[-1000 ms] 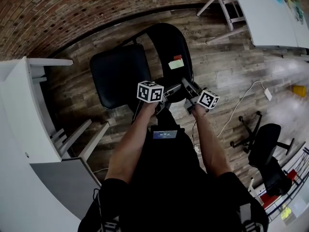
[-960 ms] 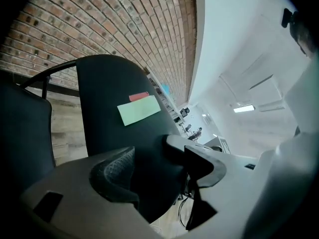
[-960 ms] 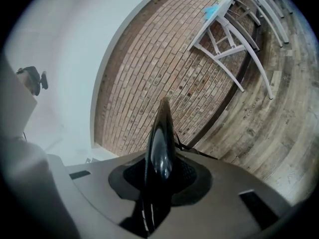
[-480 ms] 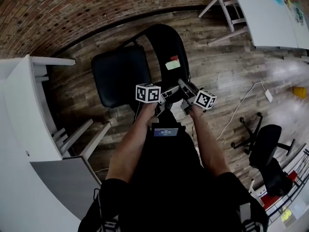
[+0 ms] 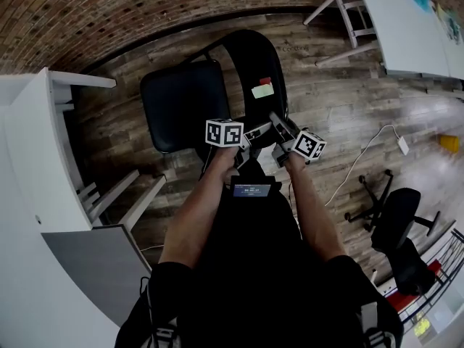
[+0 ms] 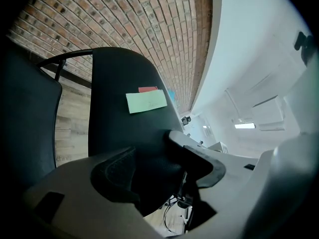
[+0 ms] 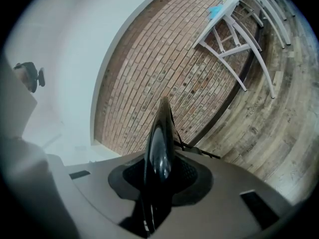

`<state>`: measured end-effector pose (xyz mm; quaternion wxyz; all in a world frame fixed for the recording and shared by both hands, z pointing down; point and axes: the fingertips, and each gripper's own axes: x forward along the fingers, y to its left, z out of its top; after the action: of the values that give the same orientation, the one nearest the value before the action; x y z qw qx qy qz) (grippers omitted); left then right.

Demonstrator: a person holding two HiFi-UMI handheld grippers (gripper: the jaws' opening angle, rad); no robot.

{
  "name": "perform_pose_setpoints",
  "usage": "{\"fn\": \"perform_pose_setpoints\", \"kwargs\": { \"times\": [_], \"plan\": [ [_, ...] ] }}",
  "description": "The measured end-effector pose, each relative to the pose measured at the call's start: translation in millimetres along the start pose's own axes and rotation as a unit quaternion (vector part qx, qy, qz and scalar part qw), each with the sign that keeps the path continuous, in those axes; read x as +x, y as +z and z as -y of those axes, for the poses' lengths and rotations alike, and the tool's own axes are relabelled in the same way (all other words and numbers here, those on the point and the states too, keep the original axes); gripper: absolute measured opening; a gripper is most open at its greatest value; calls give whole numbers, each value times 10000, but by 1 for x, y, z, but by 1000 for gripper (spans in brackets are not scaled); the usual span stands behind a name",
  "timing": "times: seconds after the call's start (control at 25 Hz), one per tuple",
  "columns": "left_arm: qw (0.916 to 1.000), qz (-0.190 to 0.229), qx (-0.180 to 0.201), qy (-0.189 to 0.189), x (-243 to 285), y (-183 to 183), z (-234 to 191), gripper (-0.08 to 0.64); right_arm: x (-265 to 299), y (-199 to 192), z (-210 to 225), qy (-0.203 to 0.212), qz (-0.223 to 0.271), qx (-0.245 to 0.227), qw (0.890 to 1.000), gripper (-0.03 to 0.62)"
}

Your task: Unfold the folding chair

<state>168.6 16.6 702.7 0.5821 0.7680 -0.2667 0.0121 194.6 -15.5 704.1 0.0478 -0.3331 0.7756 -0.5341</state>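
**Stage shown: opening of the chair, grip on the back panel.** The folding chair (image 5: 243, 67) stands on the wooden floor (image 5: 326, 100), just ahead of the person, between the white counter (image 5: 29, 165) at the picture's left and the brick wall (image 5: 109, 13) beyond.

The left gripper (image 6: 159, 168) is clamped on the near edge of the backrest (image 6: 124, 128), with the black panel filling the space between its pads. The right gripper (image 7: 159, 173) is closed on the same edge a little further right. Its own view meets the panel edge-on as a thin glossy blade between the pads.

**Orientation.** In the head view the backrest's long axis runs from the grippers away toward the wall. The face carrying the green note (image 5: 262, 90) is turned up to the camera. The seat (image 5: 181, 104) lies beside it on the left, swung clear of the back, so the two panels are splayed and no longer flat together.

**Judgement.** The unfolding appears well advanced. Whether the frame is fully spread cannot be told. The next move probably calls for a steady hold on the backrest while the seat settles level and the legs take the floor squarely.
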Motion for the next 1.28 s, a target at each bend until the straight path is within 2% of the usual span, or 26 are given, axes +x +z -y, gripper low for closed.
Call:
{"fn": "perform_pose_setpoints", "kwargs": {
  "times": [0.56,1.28],
  "plan": [
    [9997,162,-102,-152,-22,-4,-5,324,6,-16,-17,-66,52,-30,10000,94],
    [9964,469,-311,-631,-95,-2,-22,324,46,-61,-65,-31,-111,-164,9998,112]
  ]
}}
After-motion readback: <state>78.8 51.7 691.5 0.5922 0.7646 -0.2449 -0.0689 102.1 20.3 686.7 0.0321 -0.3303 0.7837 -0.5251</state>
